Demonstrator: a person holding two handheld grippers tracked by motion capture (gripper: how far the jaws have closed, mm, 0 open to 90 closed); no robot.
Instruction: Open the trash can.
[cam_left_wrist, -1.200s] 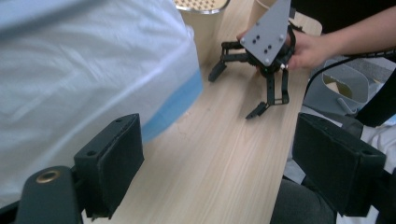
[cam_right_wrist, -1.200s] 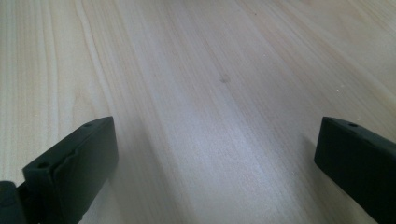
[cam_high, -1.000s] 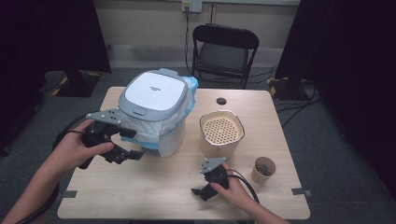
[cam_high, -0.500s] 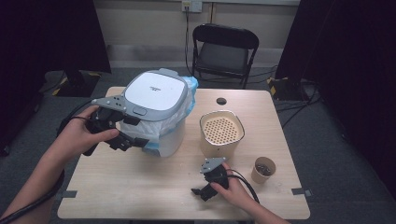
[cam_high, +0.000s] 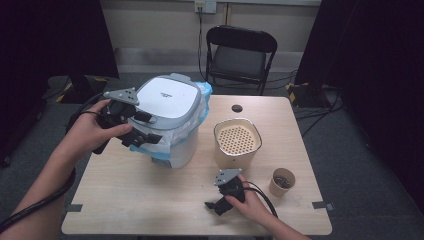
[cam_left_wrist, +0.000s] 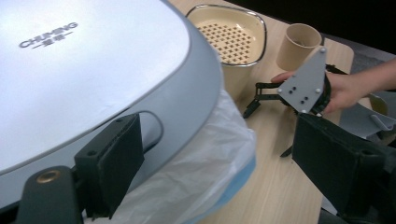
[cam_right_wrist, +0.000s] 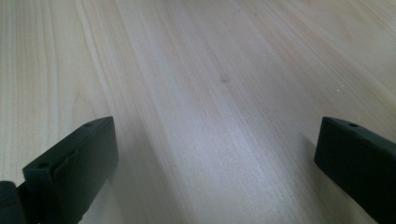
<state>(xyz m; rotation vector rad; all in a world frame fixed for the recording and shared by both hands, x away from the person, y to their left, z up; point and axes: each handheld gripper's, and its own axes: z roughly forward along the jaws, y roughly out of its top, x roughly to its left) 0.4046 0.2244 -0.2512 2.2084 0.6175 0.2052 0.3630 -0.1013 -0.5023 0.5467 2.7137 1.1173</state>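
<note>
Tongs agape: left tongs (cam_high: 142, 139) at bin lid (cam_high: 167, 97) rim, right tongs (cam_high: 214, 206) over bare table (cam_high: 150, 200).

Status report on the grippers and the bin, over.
Left gripper open at bin, bag liner between jaws, unpinched. Right gripper open, low over table. Basket and cup stand clear.

One lidded bin (cam_high: 170, 117) stood near the table's (cam_high: 150, 200) left edge, one perforated cream basket (cam_high: 238, 142) sat mid-table, and one paper cup (cam_high: 282, 181) was by the right edge. Two grippers were counted, left (cam_high: 142, 139) and right (cam_high: 215, 206). One chair (cam_high: 240, 55) waited beyond the far edge.
</note>
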